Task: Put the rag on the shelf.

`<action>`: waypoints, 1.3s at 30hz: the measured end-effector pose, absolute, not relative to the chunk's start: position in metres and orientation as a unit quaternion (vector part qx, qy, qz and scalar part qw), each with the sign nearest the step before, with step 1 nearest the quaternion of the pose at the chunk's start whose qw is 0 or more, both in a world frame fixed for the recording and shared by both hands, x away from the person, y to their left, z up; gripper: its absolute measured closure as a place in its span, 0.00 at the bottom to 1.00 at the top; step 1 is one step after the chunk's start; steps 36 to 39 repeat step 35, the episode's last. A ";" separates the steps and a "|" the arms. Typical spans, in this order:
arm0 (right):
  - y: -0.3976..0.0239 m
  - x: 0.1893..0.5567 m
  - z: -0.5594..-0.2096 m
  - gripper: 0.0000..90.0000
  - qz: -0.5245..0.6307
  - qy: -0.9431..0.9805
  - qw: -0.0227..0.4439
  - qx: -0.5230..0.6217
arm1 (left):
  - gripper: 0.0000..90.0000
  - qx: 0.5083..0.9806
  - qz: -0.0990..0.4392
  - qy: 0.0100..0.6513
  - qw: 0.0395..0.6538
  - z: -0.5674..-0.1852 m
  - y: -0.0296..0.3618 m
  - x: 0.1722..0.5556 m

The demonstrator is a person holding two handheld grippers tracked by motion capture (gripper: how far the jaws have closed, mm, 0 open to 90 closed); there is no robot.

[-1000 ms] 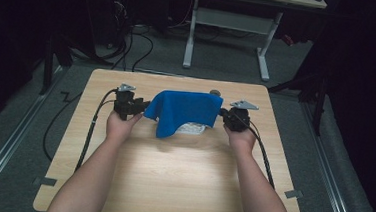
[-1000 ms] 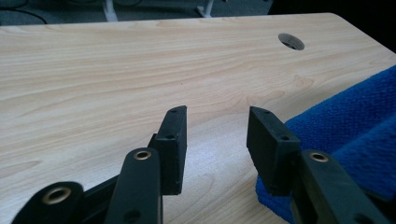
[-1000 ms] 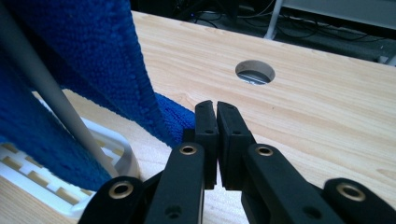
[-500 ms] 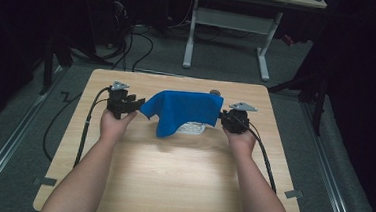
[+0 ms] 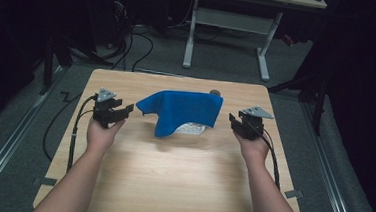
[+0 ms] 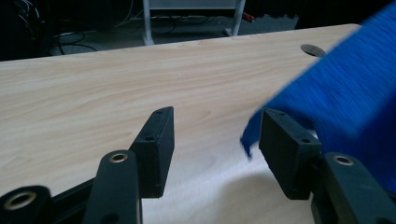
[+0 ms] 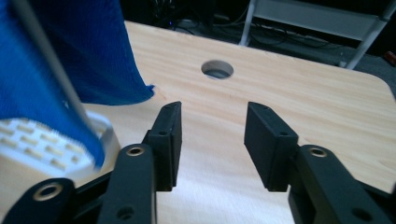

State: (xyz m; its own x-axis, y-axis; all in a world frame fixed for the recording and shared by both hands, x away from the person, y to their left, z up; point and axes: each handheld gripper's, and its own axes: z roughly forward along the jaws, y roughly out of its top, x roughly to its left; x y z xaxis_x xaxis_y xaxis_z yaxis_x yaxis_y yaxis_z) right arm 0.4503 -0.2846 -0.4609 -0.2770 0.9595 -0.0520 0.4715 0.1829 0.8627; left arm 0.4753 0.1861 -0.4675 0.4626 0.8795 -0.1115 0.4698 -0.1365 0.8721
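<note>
A blue cloth (image 5: 183, 110) lies draped over a white slatted object (image 5: 190, 128) at the back middle of the wooden table (image 5: 171, 180). My left gripper (image 5: 127, 111) stands just left of the cloth's left corner, apart from it. Its jaws have just been opening and nothing is between them. In the left gripper view the cloth (image 6: 345, 93) hangs behind the right jaw of that gripper (image 6: 215, 135). My right gripper (image 5: 232, 122) stands right of the cloth. Its jaws have also just been opening, with only bare table between them (image 7: 212, 135). The cloth (image 7: 60, 56) and white object (image 7: 42, 149) lie to its left.
A round cable hole (image 5: 216, 93) sits in the table behind the cloth's right end. Beyond the table stand a white desk frame (image 5: 263, 46) and loose cables on the dark floor. Cables trail from both grippers along the table's sides.
Both hands have drawn outward, away from the cloth. Both grippers have gone from closed on the cloth's ends to open, and the cloth now rests on the white object.
</note>
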 end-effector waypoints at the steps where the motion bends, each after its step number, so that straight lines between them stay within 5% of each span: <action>1: -0.286 0.445 -0.460 0.62 0.382 0.703 0.319 0.508 | 0.51 0.721 0.222 0.469 0.459 -0.469 0.189 0.469; 13: -0.283 0.369 -0.463 0.55 0.392 0.723 0.337 0.458 | 0.49 0.736 0.196 0.449 0.467 -0.491 0.196 0.384; 22: -0.254 0.302 -0.491 0.57 0.393 0.729 0.313 0.464 | 0.49 0.766 0.139 0.433 0.455 -0.517 0.160 0.309; 28: -0.248 0.286 -0.509 0.53 0.364 0.756 0.295 0.457 | 0.48 0.802 0.146 0.390 0.428 -0.521 0.139 0.303; 39: -0.246 0.295 -0.515 0.51 0.360 0.761 0.281 0.461 | 0.48 0.797 0.136 0.409 0.422 -0.528 0.145 0.311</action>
